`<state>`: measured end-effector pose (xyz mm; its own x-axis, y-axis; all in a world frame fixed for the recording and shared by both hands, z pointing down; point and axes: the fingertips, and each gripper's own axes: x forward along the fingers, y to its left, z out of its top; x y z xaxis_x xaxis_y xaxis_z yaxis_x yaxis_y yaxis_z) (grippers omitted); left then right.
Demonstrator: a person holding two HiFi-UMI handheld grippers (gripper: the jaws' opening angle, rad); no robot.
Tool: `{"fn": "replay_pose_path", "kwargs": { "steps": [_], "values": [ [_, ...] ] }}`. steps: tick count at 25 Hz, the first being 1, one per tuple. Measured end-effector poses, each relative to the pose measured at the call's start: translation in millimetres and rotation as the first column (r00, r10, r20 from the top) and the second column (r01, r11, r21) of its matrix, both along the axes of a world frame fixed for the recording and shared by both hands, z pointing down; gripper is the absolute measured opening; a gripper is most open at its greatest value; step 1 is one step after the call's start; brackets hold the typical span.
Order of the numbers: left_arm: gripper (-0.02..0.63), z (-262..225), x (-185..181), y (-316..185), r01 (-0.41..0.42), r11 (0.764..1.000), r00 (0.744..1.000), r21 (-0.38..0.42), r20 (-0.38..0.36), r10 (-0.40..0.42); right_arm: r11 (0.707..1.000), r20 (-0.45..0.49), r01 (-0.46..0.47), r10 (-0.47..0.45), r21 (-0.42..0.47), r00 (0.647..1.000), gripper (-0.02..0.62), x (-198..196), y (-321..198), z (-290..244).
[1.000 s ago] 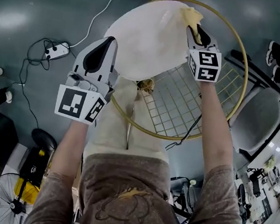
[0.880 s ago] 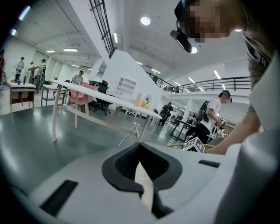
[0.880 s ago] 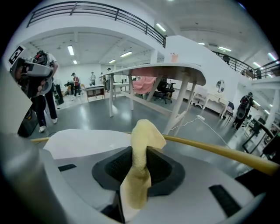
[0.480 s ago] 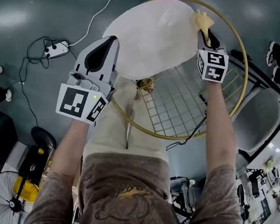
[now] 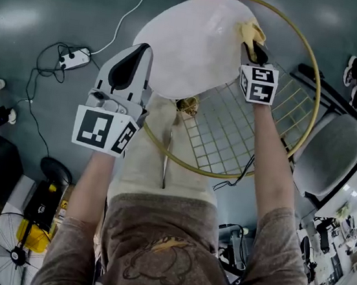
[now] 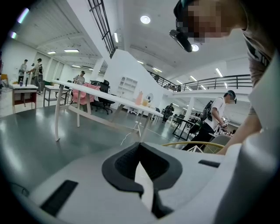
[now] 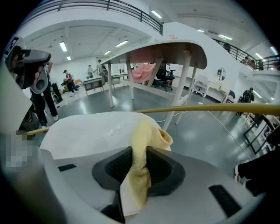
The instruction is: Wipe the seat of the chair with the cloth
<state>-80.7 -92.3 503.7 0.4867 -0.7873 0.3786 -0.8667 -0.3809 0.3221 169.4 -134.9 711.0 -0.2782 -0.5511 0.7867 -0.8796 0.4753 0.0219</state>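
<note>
My right tongs [image 5: 254, 51] are gripping a crumpled pale-yellow cloth [image 5: 250, 32] on the smooth white seat [image 5: 178, 47]. My left tongs [image 5: 128, 68] are hanging closed, empty, beside it.

An open workshop hall with long tables [image 6: 114, 99], mezzanine railing [image 6: 227, 81], ceiling lights [image 6: 145, 19].

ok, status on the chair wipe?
Right claw shut on cloth, cloth at seat far-right edge. Left claw shut, empty, by seat's left edge. Seat otherwise bare, nothing blocking.
</note>
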Motion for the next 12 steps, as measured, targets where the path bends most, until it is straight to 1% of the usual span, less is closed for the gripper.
{"fn": "replay_pose_path", "kwargs": {
  "steps": [5, 10, 12],
  "values": [
    [0.009, 1, -2, 3, 0.003, 1.0, 1.0, -0.006, 0.011, -0.002, 0.999, 0.023, 0.041, -0.04, -0.032, 0.999, 0.114, -27, 20, 13],
    [0.009, -1, -6, 6, 0.008, 1.0, 1.0, -0.004, 0.026, -0.008, 0.99, 0.071, 0.119, -0.114, -0.07, 0.991, 0.114, -72, 49, 24],
    [0.009, -2, -8, 8, 0.012, 1.0, 1.0, -0.006, 0.027, -0.012, 0.989, 0.093, 0.128, -0.121, -0.079, 0.988, 0.114, -87, 58, 26]
  ]
}}
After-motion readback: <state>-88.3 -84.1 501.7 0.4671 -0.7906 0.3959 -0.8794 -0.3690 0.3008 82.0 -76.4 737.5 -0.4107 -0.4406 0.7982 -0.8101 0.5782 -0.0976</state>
